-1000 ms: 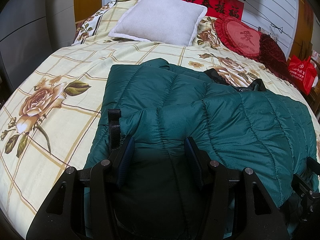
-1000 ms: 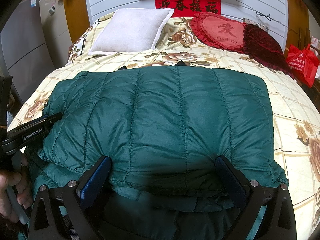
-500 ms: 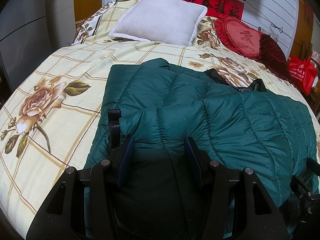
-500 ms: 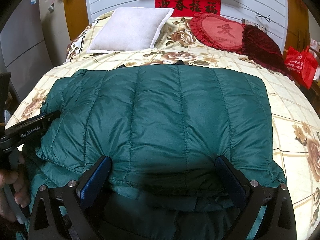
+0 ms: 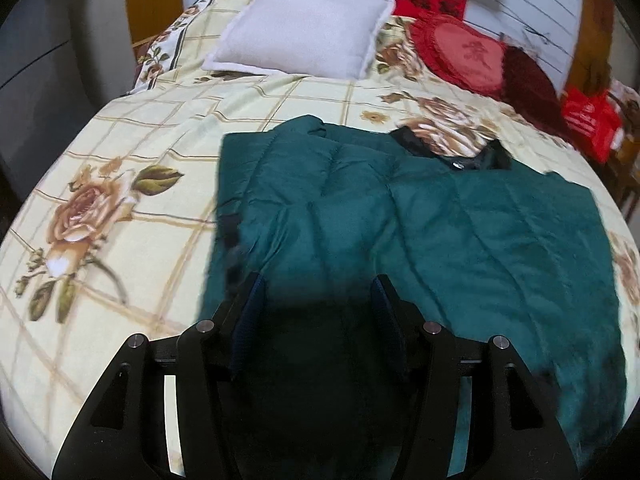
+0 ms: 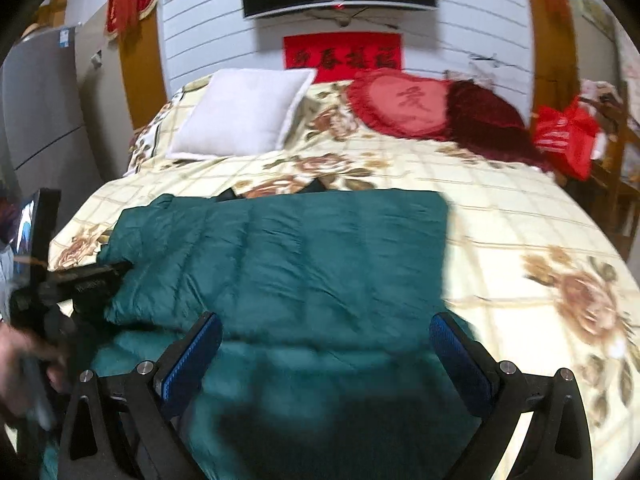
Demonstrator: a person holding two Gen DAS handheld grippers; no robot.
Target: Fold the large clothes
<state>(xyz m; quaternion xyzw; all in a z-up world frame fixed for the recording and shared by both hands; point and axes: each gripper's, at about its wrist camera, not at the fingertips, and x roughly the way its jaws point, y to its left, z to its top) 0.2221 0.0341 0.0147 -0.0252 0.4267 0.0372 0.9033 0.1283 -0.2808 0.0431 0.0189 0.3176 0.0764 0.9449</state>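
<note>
Both grippers have drawn back and up from the green puffer jacket (image 6: 288, 264), and more of the floral bedspread (image 5: 120, 152) shows around it than a second ago. Folded into a rough rectangle, the jacket lies on the bed's near half, well short of the white pillow (image 6: 244, 112) and the red heart cushion (image 6: 400, 104) at the headboard. Its black collar (image 5: 460, 156) peeks out at the jacket's far edge. Left gripper (image 5: 316, 312) hovers over the jacket's near left corner, jaws half apart and just widened, clasping nothing. Right gripper (image 6: 326, 356) hangs spread wide above the near edge, empty.
</note>
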